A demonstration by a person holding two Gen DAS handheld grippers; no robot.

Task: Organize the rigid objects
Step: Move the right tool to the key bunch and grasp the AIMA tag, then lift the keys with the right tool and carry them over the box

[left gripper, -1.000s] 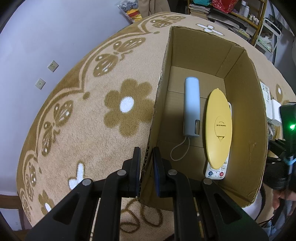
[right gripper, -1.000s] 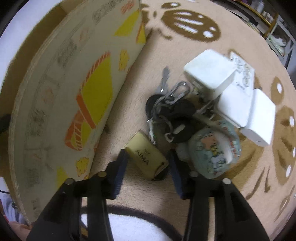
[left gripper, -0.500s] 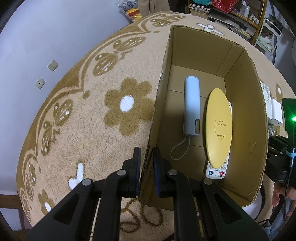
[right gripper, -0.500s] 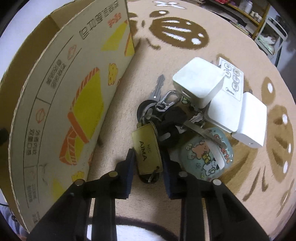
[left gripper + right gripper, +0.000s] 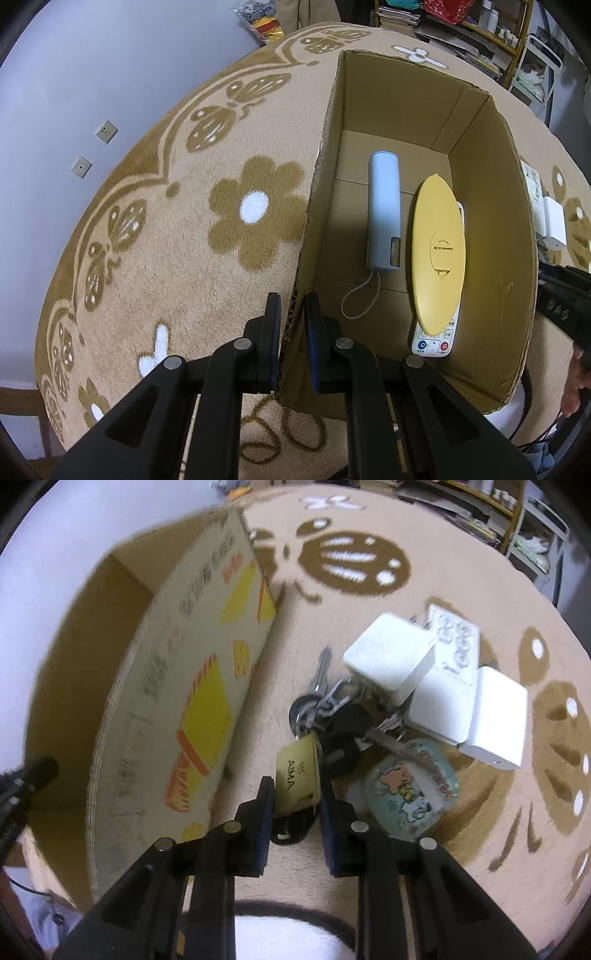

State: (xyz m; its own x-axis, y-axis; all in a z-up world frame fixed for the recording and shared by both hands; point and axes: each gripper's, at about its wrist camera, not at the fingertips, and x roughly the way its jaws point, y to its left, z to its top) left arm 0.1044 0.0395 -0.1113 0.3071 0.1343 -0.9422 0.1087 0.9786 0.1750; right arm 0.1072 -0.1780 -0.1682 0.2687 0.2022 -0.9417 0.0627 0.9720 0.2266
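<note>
My left gripper [image 5: 291, 306] is shut on the near left wall of the open cardboard box [image 5: 406, 122]. In the box lie a pale blue stick-shaped device [image 5: 384, 214] with a cord loop, and a yellow oval case [image 5: 437, 251] on top of a white remote [image 5: 434, 341]. In the right wrist view my right gripper [image 5: 297, 794] is closing its jaws, and the pads press on the gold key tag [image 5: 299, 771] of a key bunch [image 5: 332, 709] that lies on the carpet beside the box's printed outer wall [image 5: 192, 701].
Beside the keys lie white charger blocks [image 5: 388, 661] [image 5: 495, 720], a white button panel [image 5: 454, 638] and a round cartoon-printed case [image 5: 410, 794]. A flower-patterned tan carpet [image 5: 166, 240] covers the surface. Shelves [image 5: 480, 22] stand far back. A person's hand [image 5: 576, 391] shows at right.
The right jaws closed from wide apart onto the gold key tag, and the gripper rose a little with it. The left gripper and the box stayed as they were.
</note>
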